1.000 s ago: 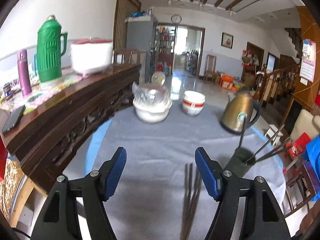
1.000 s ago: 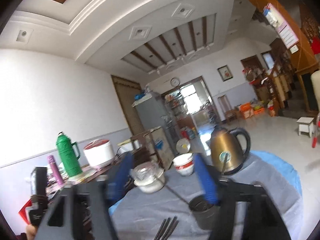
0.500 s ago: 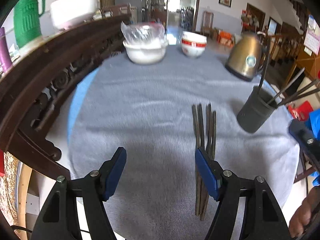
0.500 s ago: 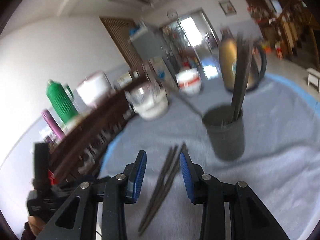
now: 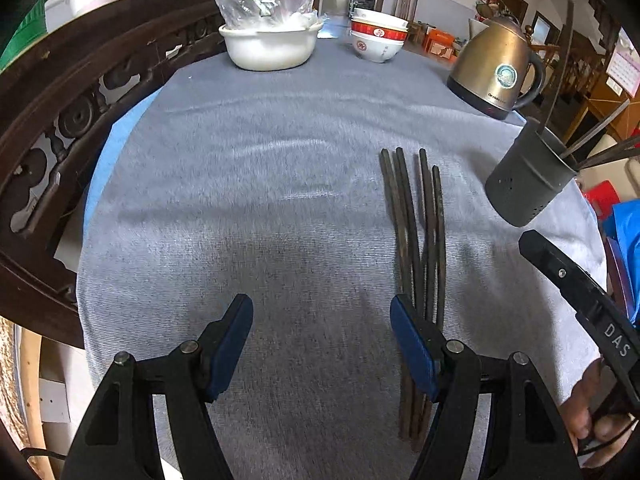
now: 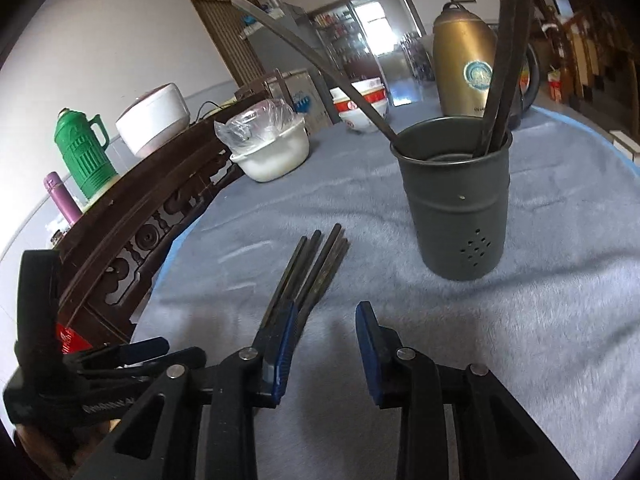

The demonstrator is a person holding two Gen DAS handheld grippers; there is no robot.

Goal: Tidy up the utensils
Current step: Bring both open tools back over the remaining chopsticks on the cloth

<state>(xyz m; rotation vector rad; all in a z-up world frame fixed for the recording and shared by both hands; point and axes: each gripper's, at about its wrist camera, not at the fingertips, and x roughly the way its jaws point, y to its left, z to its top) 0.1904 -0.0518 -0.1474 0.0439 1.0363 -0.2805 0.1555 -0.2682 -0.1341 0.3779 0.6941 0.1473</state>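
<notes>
Several chopsticks: loose dark bundle I see flat on the grey worktop, left of the holder.
Holder: dark metal cup, upright, with more sticks leaning in it.
Left tongs: wide open, gripping nothing; right pad over the bundle's near end.
Right tongs: parted, empty; left pad by the bundle.
Far side: kettle, bowls.

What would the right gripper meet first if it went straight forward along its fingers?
Probably only the grey tablecloth: the right gripper, open, points between the loose chopsticks and the dark holder. Depth is unclear.
</notes>
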